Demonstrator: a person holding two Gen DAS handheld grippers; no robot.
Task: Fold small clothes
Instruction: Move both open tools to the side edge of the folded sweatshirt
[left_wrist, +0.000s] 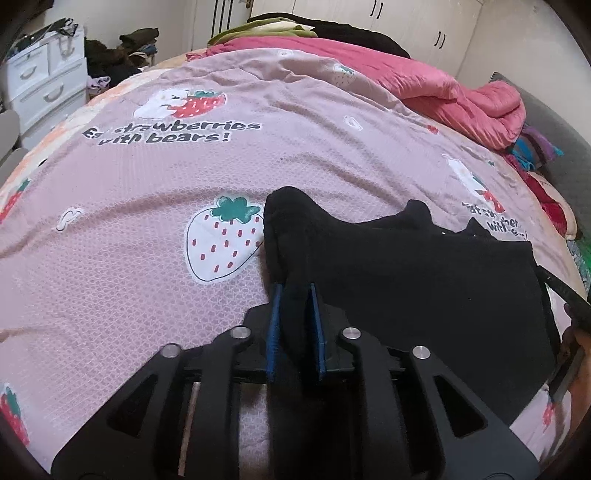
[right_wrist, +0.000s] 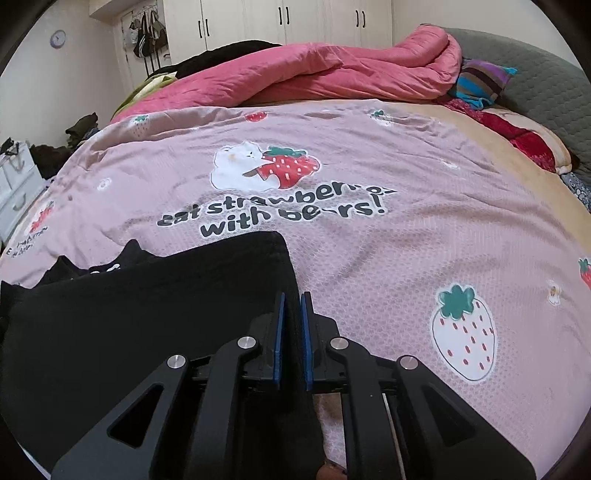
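A small black garment (left_wrist: 424, 280) lies on the pink strawberry-print bedspread (left_wrist: 147, 258). My left gripper (left_wrist: 295, 291) is shut on the garment's left edge, with a bunched fold of black cloth rising past the blue pads. In the right wrist view the same black garment (right_wrist: 147, 314) spreads to the left, and my right gripper (right_wrist: 291, 299) is shut on its right edge. A second layer with white print (right_wrist: 107, 269) shows at the garment's far side. The other gripper's black body (left_wrist: 565, 295) shows at the right edge of the left wrist view.
A rumpled pink duvet (right_wrist: 332, 70) and a striped pillow (right_wrist: 480, 81) lie at the far side of the bed (right_wrist: 406, 240). A grey headboard (right_wrist: 535, 74) is at the right. White drawers (left_wrist: 44, 88) and a clothes pile (left_wrist: 110, 59) stand at the left.
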